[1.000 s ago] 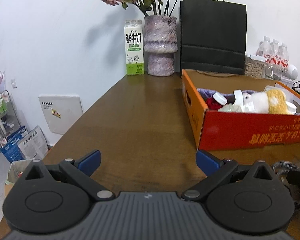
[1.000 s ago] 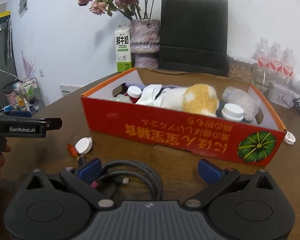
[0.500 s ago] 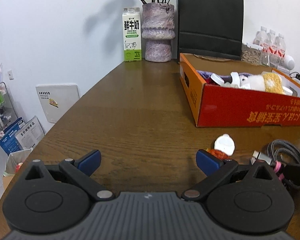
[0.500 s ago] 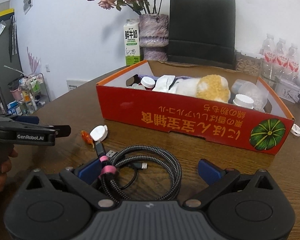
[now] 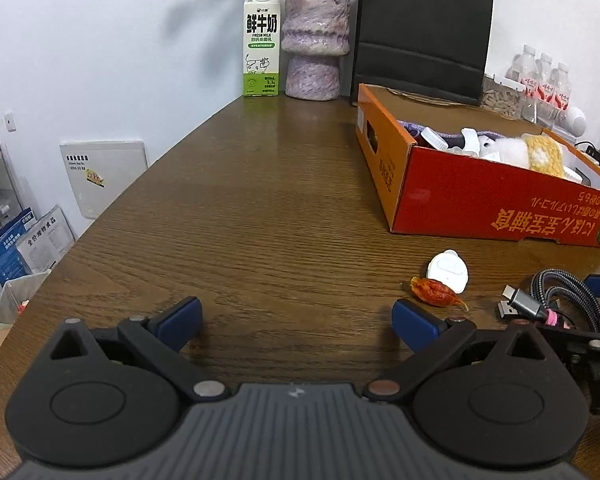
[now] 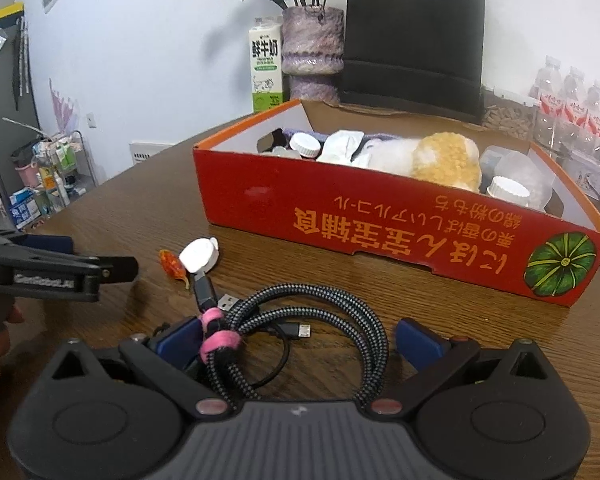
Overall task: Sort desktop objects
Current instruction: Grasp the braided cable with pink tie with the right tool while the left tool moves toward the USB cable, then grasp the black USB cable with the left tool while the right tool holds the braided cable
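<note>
— Where are my hand-held grippers right now?

— My right hand-held gripper (image 6: 298,338) is spread wide, low over the worktop (image 6: 148,204), with the coiled braided cable (image 6: 300,320) lying between its fingers; the left pad (image 6: 180,338) sits against the pink tie (image 6: 216,334) on the bundle, the right pad stands apart from it. Nothing is pinched yet. My left hand-held gripper (image 5: 296,320) is spread too and holds nothing, only bare wood between its fingers.

— Which step is this, then?

— I judge it the approach to picking up the cable, which belongs in the red cardboard box (image 6: 380,220) just beyond. The next move calls for pressing the fingers together across the bundled part by the tie, so the loops lift as one (the loose plug ends could dangle and catch).

— Anything in the way?

— Just beside the cable's plugs lie a small white round case (image 6: 198,256) and a dried red chilli (image 6: 172,264), touching each other; both are still out on the worktop. The box is already crowded with a plush toy (image 6: 432,158) and white-capped bottles (image 6: 508,190), so I would aim for a gap near the front wall. The milk carton (image 6: 266,64), vase (image 6: 312,52) and black paper bag (image 6: 414,40) stand well behind.
</note>
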Action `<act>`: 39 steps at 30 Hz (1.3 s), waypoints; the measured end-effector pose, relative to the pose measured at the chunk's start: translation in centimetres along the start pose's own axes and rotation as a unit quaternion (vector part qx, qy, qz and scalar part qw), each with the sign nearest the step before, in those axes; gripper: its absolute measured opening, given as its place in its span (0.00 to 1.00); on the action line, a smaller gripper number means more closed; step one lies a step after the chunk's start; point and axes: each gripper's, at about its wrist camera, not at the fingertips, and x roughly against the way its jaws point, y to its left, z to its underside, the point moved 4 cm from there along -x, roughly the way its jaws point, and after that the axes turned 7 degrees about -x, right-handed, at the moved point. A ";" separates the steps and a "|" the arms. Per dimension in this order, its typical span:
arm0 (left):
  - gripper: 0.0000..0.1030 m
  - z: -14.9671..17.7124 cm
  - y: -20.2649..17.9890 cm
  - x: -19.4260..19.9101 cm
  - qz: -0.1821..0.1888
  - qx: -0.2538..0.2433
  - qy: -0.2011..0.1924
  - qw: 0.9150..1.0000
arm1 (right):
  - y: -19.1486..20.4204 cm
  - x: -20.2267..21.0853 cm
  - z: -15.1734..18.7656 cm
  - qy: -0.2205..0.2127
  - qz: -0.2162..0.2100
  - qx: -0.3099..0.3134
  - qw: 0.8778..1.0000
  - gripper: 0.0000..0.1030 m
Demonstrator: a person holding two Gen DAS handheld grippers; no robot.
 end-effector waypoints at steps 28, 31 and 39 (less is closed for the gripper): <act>1.00 -0.3 -3.1 0.8 0.012 -0.023 -0.012 1.000 | -4.6 2.9 -0.9 -0.090 -0.001 -0.065 0.994 0.90; 1.00 -0.7 -5.4 1.3 0.028 -0.045 -0.020 0.998 | -5.9 3.3 -0.9 -0.093 0.006 -0.072 0.993 0.90; 0.93 -0.9 -11.0 1.8 0.038 -0.138 -0.036 0.989 | -8.5 4.2 -0.5 -0.097 0.016 -0.076 0.992 0.90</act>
